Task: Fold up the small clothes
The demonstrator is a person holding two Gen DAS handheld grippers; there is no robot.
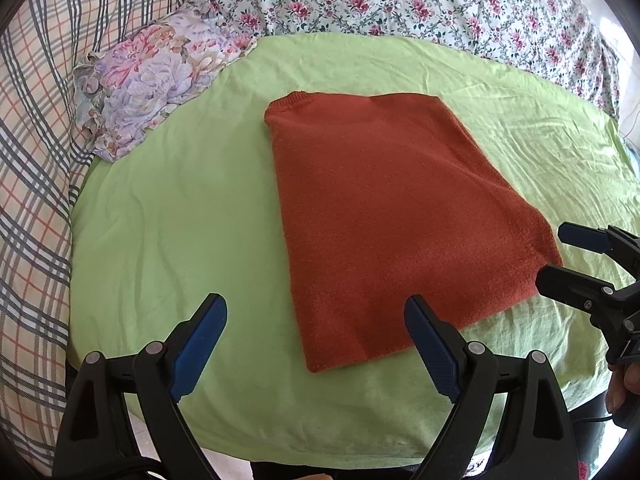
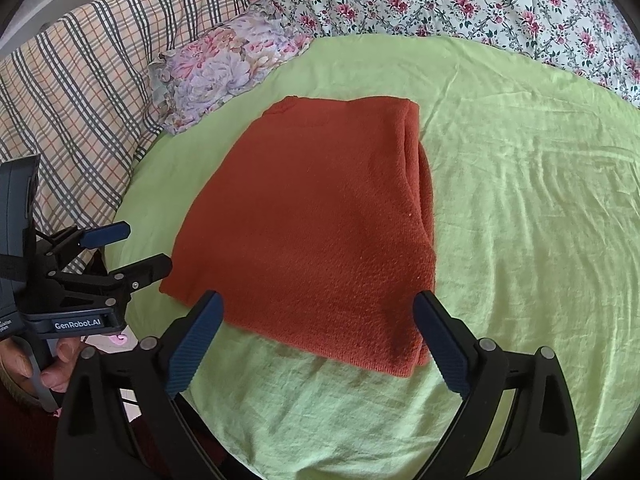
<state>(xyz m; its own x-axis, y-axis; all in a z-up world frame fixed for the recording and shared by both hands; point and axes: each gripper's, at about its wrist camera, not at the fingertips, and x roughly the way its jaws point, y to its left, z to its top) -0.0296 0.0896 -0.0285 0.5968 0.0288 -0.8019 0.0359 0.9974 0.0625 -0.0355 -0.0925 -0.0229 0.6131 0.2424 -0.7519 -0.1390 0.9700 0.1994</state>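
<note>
A rust-orange knit sweater [image 1: 384,216] lies folded into a long rectangle on a light green sheet [image 1: 180,220]; it also shows in the right wrist view [image 2: 316,220], with stacked layers along its right edge. My left gripper [image 1: 316,316] is open and empty, held above the sheet at the sweater's near left corner; it shows at the left of the right wrist view [image 2: 136,248]. My right gripper [image 2: 318,312] is open and empty over the sweater's near edge; it shows at the right of the left wrist view [image 1: 560,252].
A floral pillow [image 1: 156,80] lies at the sheet's far left. A plaid cover [image 1: 32,160] runs along the left. A flowered bedspread [image 1: 440,4] lies behind. The green sheet [image 2: 520,220] spreads to the right of the sweater.
</note>
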